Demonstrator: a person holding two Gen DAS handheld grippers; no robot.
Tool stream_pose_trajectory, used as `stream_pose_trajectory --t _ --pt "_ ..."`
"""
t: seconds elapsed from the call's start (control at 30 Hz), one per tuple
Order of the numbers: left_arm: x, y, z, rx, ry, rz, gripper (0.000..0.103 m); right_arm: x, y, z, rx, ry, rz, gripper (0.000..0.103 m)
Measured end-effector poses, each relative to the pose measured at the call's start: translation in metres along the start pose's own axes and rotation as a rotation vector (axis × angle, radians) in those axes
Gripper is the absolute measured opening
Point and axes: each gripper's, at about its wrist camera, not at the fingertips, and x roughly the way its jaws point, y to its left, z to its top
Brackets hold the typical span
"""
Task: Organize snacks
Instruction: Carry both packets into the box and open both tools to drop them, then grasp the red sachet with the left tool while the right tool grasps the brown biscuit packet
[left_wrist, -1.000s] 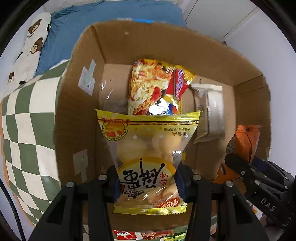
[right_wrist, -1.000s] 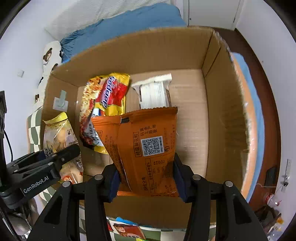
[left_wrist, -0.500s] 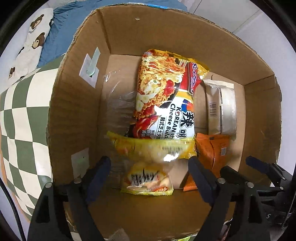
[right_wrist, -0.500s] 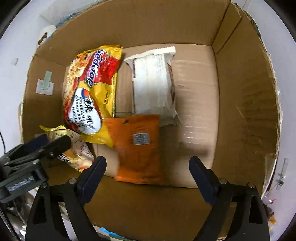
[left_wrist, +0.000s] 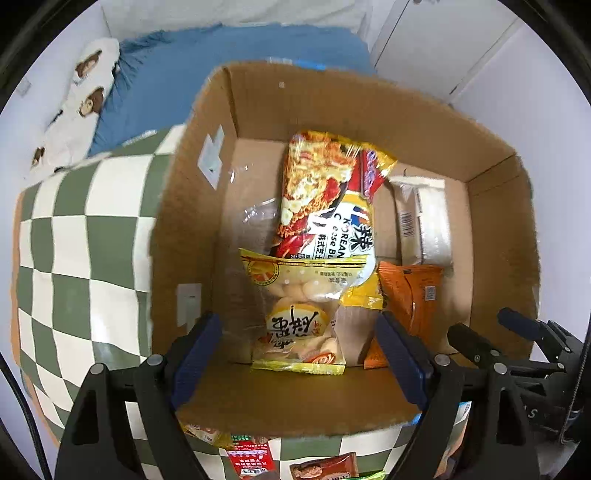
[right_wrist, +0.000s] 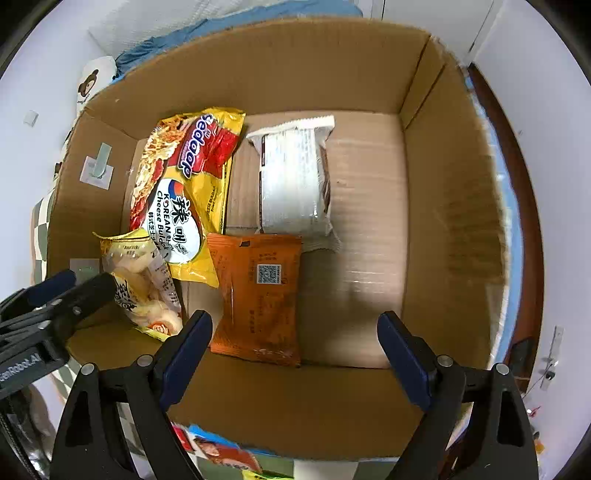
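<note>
A cardboard box (left_wrist: 369, 118) (right_wrist: 443, 206) holds several snacks. A yellow bag of puffs (left_wrist: 303, 314) (right_wrist: 144, 284) leans in its near left corner. Beside it an orange packet (right_wrist: 258, 295) (left_wrist: 410, 299) lies flat on the floor. Behind them sit a yellow-red noodle pack (left_wrist: 332, 206) (right_wrist: 184, 184) and a white wrapped pack (right_wrist: 291, 181) (left_wrist: 424, 221). My left gripper (left_wrist: 299, 354) hangs open above the yellow bag, touching nothing. My right gripper (right_wrist: 295, 350) is open over the orange packet, apart from it.
The box stands on a green and white checked cloth (left_wrist: 74, 258). More snack packets (left_wrist: 291, 465) (right_wrist: 221, 450) lie on the cloth in front of the box's near wall. A blue blanket (left_wrist: 177, 85) and a bear-print pillow (left_wrist: 77, 110) lie behind.
Both grippers went from shut to open. The yellow bag dropped from the left one and the orange packet from the right one into the box; both grippers drew back slightly.
</note>
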Motion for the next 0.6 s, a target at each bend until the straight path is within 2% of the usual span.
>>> stream_pose_trajectory --t 0.3,0.6 --pt "-0.055 -0.007 -0.031 0.048 -0.201 0.066 0.086 -0.053 -0.006 -0.034 -0.020 -0.185 -0.034 0.093" --pt "-0.115 -0.015 -0.075 0.066 -0.381 0.082 0.086 -0.112 0.003 -0.080 -0.041 -0.354 -0.033 0.093"
